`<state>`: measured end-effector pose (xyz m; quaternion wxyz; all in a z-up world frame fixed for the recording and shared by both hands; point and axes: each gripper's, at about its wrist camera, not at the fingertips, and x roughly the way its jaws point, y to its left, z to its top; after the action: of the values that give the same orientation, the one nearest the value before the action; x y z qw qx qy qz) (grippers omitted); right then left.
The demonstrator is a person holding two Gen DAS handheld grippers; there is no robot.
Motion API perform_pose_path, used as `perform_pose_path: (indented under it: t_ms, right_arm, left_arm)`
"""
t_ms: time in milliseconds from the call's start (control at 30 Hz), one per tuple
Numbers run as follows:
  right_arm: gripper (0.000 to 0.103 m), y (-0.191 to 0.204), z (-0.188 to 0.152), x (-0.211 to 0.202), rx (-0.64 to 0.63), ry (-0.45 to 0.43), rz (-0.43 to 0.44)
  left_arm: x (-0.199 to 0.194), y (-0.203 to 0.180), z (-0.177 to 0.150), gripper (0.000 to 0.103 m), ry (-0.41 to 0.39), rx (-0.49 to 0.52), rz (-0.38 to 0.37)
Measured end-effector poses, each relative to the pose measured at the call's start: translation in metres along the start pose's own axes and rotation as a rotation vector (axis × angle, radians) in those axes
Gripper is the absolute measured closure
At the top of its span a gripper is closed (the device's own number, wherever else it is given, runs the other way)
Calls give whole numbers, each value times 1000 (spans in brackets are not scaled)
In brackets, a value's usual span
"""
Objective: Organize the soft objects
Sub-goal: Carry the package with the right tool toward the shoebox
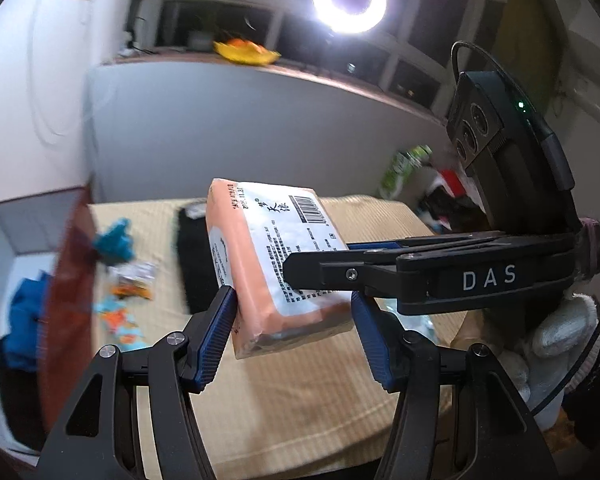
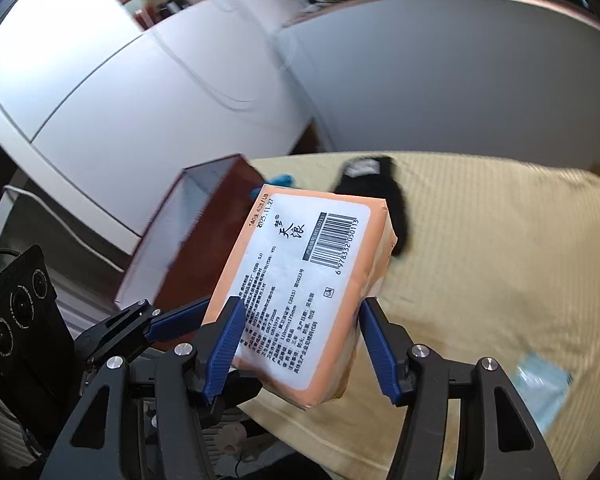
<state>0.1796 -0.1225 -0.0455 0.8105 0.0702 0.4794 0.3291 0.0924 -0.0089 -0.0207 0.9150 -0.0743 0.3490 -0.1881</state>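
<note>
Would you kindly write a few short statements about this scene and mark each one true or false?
1. Both grippers grip the orange tissue pack: the left gripper and the right gripper. True.
2. The pack lies flat on the bedspread. False: it is held up above it.
3. The pack's white label carries a barcode. True.
4. A white glove lies on the bedspread behind the pack. False: the black glove lies there.
5. The red box is closed with a lid. False: it stands open.
</note>
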Motion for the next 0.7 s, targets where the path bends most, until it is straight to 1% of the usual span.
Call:
perform_pose_path:
  t_ms: [167,333,433,533,600,700]
  right_arm:
    - [47,45,27,24,-78,6,32]
    - [47,86,51,53,-141,19,64]
    - [47,104,63,68,-164,24,83]
    - [47,122,74,83,-192,25,102]
    - [47,134,83,96,-210,28,111]
    - [47,142,89,110,-228,38,115]
  left_arm:
    - [-26,40,7,45,-39,-46,62]
    - [-43,73,11,45,-69,-82,125]
    - [-51,94,14,45,-81,-117,136]
    - [-57,113,19,45,-92,-121,171]
    - [-57,125,21,45,-94,-131,190]
    - [-56,145,23,45,-90,-158,207]
